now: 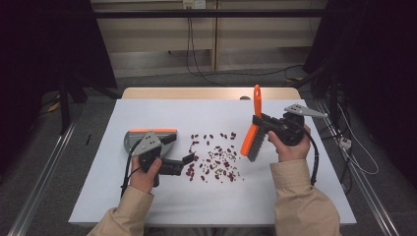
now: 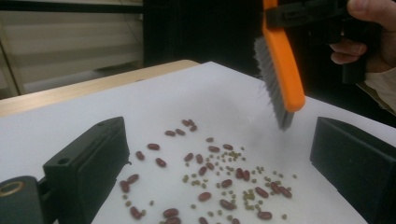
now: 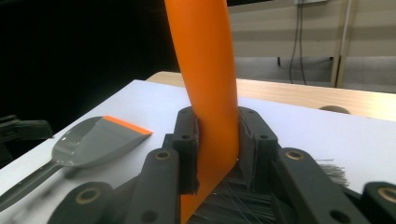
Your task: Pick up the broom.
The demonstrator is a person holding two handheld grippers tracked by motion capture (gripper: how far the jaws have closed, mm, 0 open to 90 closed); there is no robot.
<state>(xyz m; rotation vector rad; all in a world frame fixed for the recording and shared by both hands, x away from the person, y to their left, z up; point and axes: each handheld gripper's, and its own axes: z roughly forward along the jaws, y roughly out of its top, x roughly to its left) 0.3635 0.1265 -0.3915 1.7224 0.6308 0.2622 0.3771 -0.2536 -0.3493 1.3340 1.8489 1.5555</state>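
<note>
While clamped, brush (image 1: 254, 129) upright, handle up.

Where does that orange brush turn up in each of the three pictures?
High view: the orange brush is right of centre, held by the right tongs.
Left gripper view: the brush is at upper right, above the beans.
Right gripper view: its handle rises at centre.
Shared landmark: the white table sheet.

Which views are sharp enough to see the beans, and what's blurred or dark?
High view: evenly lit table, dark surroundings, beans small but distinct. Left gripper view: beans sharp, brush slightly soft. Right gripper view: orange brush handle crisp, dustpan softer, left background black.
</note>
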